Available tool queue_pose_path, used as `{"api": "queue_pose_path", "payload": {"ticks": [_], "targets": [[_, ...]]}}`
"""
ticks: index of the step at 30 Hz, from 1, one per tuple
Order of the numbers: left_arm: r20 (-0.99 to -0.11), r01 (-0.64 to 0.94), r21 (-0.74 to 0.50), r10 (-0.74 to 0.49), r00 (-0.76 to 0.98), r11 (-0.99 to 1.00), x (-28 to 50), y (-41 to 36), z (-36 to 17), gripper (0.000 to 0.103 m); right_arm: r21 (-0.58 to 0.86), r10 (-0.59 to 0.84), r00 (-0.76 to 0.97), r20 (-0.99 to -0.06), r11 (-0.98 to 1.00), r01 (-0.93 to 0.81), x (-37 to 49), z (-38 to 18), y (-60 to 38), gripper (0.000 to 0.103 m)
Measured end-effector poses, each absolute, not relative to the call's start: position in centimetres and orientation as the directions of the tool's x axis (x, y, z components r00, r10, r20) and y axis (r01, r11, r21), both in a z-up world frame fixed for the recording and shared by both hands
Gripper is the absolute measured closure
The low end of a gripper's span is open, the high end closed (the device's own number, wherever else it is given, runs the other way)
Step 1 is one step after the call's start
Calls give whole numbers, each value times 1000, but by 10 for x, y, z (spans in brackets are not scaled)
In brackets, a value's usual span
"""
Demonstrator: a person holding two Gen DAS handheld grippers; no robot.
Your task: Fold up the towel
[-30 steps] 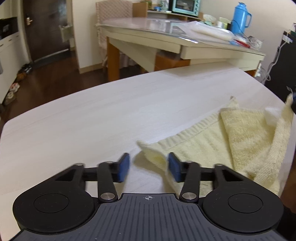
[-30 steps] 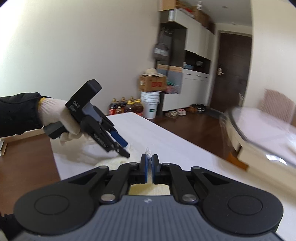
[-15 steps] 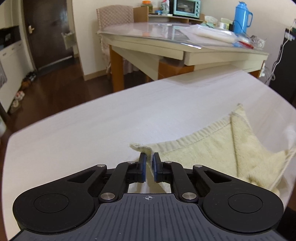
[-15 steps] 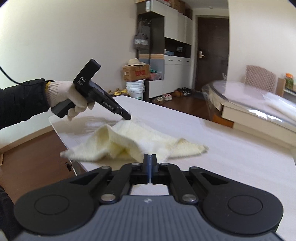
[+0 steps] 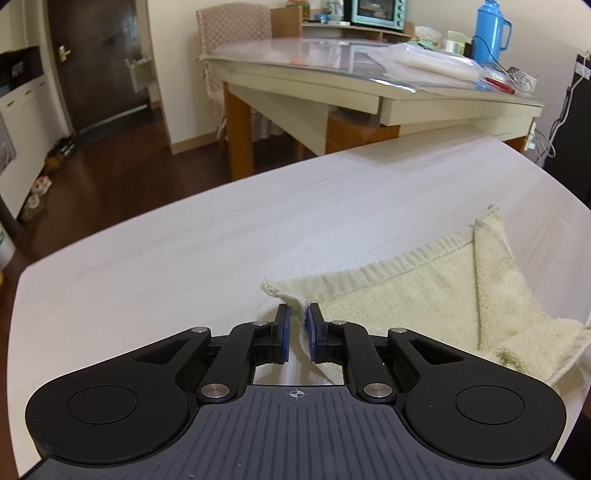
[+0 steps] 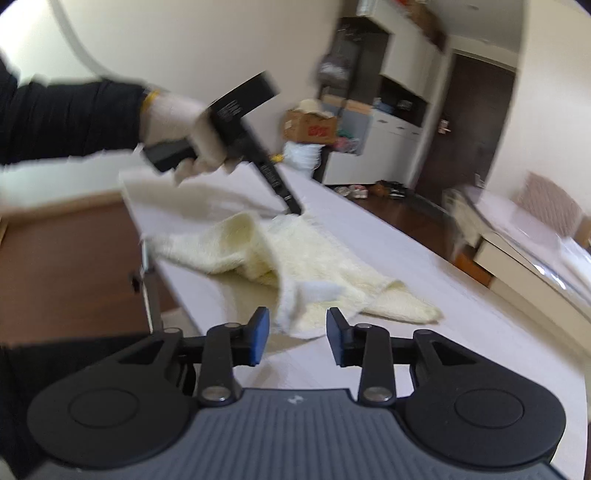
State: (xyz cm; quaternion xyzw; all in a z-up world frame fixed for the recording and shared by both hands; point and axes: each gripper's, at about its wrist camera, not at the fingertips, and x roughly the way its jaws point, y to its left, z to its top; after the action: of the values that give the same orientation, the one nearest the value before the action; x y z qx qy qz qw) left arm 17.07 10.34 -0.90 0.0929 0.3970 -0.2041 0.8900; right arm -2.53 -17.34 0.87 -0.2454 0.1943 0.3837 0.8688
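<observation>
Work table (image 5: 184, 258): pale, wood-grained top that carries the towel; a bare stretch runs ahead of the left gripper
Dining table (image 5: 369, 85): stands beyond the work table in the left wrist view, glossy top, with a blue thermos (image 5: 491, 31) and a teal toaster oven (image 5: 376, 13) at its far side
Towel (image 6: 295, 254): cream terry cloth, lying rumpled on the work table near its edge; one corner is folded over into a triangle, and a raised ridge runs across it in the right wrist view
Left gripper (image 5: 297, 332): jaws nearly together, blue pads pinching the towel's near corner, with the hem standing up between them; a gloved hand (image 6: 184, 136) in a black sleeve holds it, tip down at the far corner of the towel
Right gripper (image 6: 297, 339): jaws parting, a wide gap between the blue pads; a white-edged flap of the towel lies just ahead of the gap, and neither pad presses on it
Cardboard box (image 6: 310, 127): by the white cabinets across the room
</observation>
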Motion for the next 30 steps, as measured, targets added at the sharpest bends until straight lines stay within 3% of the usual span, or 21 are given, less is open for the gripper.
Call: {"api": "queue_pose_path", "payload": {"ticks": [2,3,4,9,15,19,21,22,26,30], "targets": [[-743,436,2,-290,603,900,171,103,-9,92,-359,539,652,-534,554,-751,-23,1,-161,71],[-741,435,6,-288,606,900,171,103,-9,92,-370,539,656,-528,550,-749,-22,1,-158,93],[-740,434,10,-285,610,901,172,102,-9,92,-368,544,659,-519,553,-747,-19,3,-158,96],[-732,434,41,-268,626,900,175,99,-8,93,-461,527,702,-480,529,-712,-36,23,-169,97],[-738,414,63,-237,632,908,181,100,-12,92,-520,453,718,-529,495,-696,-75,27,-190,97],[-736,409,68,-231,636,910,174,102,-9,86,-482,445,707,-549,522,-703,-80,19,-193,97],[-732,411,66,-236,639,909,163,107,-5,67,-456,456,700,-550,539,-709,-80,18,-192,97],[-726,412,77,-232,647,908,156,110,-2,65,-441,461,699,-546,552,-708,-79,19,-191,97],[-702,421,106,-232,674,901,121,122,11,65,-363,478,696,-536,614,-701,-68,27,-194,97],[-657,528,123,-330,678,840,63,124,22,66,-291,498,691,-524,658,-694,-58,38,-200,97]]}}
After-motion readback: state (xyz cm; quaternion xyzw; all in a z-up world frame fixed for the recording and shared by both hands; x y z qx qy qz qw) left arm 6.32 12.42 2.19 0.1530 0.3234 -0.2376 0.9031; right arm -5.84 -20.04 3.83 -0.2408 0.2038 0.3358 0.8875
